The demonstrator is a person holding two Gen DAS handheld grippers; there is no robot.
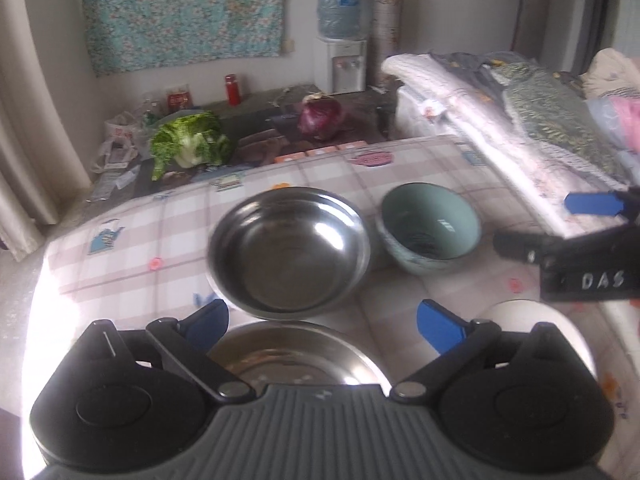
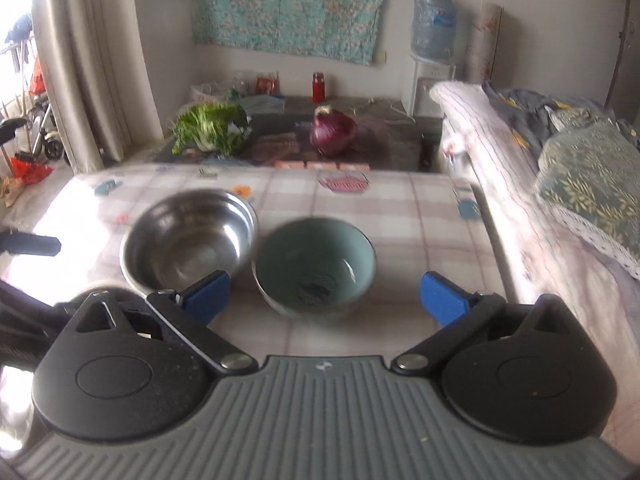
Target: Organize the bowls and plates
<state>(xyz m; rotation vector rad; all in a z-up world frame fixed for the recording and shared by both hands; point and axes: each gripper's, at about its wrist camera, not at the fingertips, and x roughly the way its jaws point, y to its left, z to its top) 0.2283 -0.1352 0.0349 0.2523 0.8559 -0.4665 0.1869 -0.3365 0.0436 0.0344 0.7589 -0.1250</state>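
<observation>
Ahead of right hand-held gripper (image 2: 325, 298), green bowl (image 2: 314, 266)

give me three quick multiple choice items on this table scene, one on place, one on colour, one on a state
1. Seen from the right wrist, where does the steel bowl stand relative to the ceramic bowl?
A. to its left
B. to its right
C. stacked inside it

2. What colour is the inside of the ceramic bowl?
A. red
B. pale green-blue
C. black

3. How does the right gripper stand?
A. shut on the ceramic bowl
B. shut on nothing
C. open, holding nothing

Key: 1 A, the two bowls stand side by side on the checked tablecloth; 2 B, its inner wall shows that tint; 3 C, its blue fingers are spread wide, touching nothing.
</observation>
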